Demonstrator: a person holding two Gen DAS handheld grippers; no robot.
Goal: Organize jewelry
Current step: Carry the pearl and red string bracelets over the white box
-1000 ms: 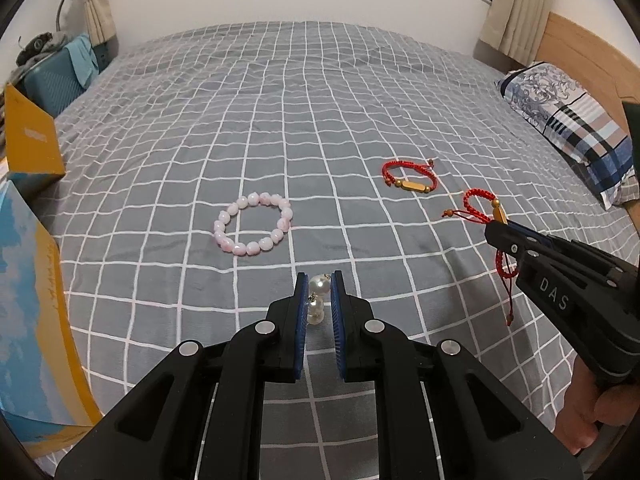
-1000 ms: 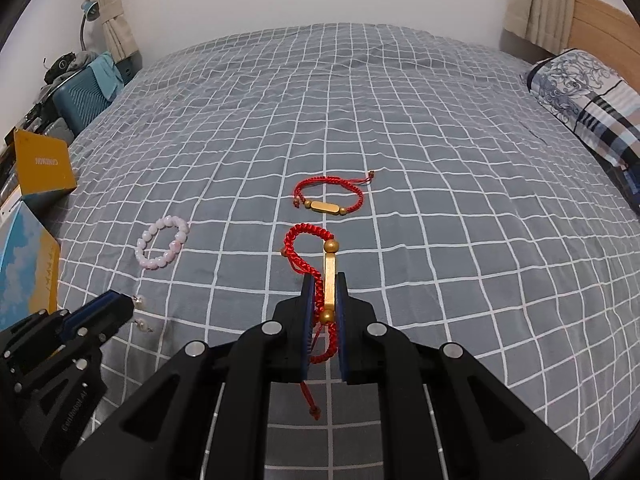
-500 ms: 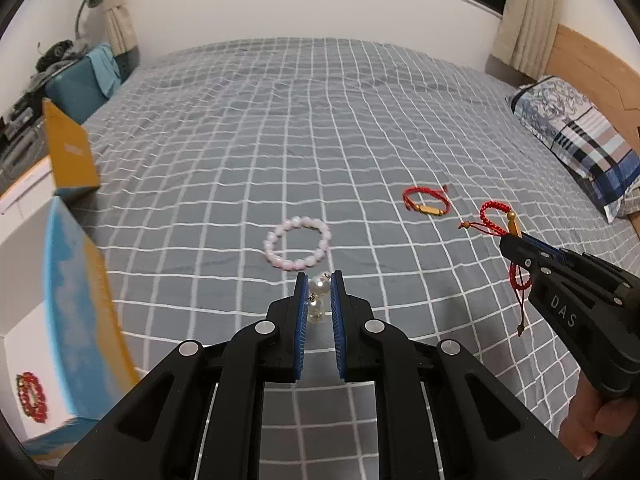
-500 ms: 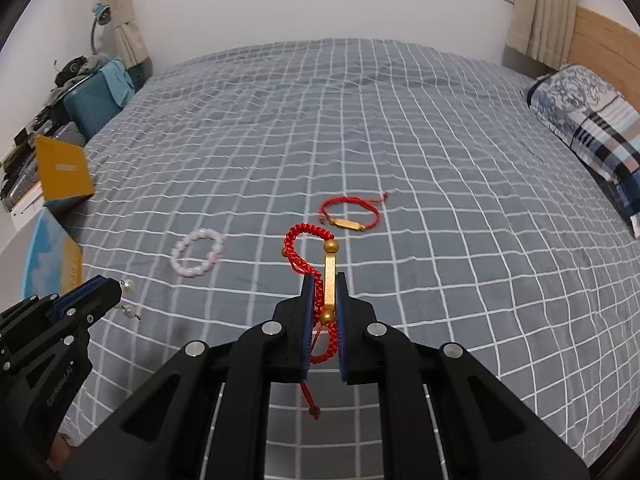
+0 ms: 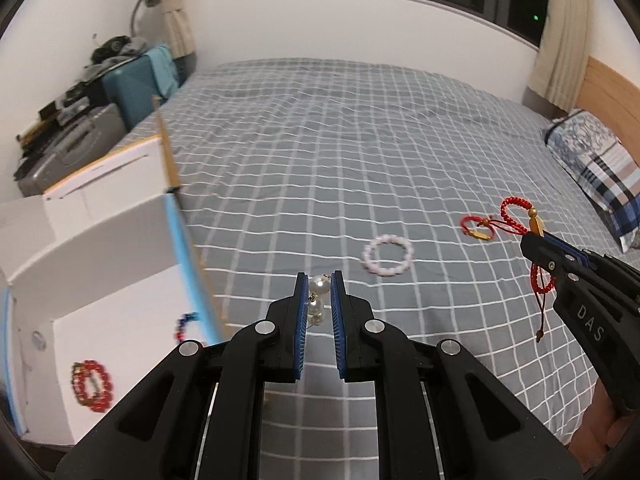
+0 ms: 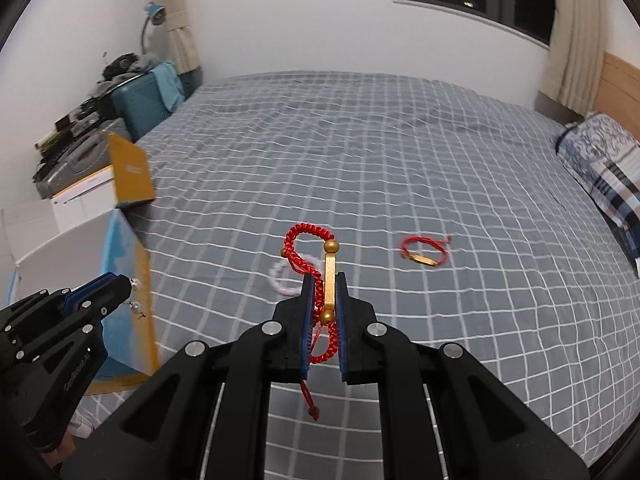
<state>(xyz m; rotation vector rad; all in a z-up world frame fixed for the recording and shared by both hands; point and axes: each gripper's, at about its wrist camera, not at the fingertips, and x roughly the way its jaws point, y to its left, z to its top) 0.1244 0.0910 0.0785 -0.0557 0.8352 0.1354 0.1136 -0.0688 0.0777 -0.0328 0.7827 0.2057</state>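
Wide bed covered by a grey quilt with a white grid, filling most of both views, a blue-and-white plaid pillow at its right edge by the wooden headboard. At the bed's left side, an open white cardboard box with blue and orange outer faces, a red beaded bracelet lying on its floor and a smaller blue-and-red piece, blurred, beside the near wall. Behind the box, a teal suitcase and clutter against the wall.

Black left gripper with blue pads, clenched on a pair of white pearl drop earrings, raised above the quilt just right of the box wall; seen from the right wrist, pearls poking out past the tips in front of the box's blue face. Black right gripper, clamped on a red braided cord bracelet with a gold bar and gold beads, bar upright between the pads, cord loop above and loose tail dangling below; from the left wrist, same bracelet hanging off its tip.

On the quilt, well apart from the box: a pale pink bead bracelet, lying flat in a ring; just beyond and to its right, a thin red cord bracelet with a gold plate.
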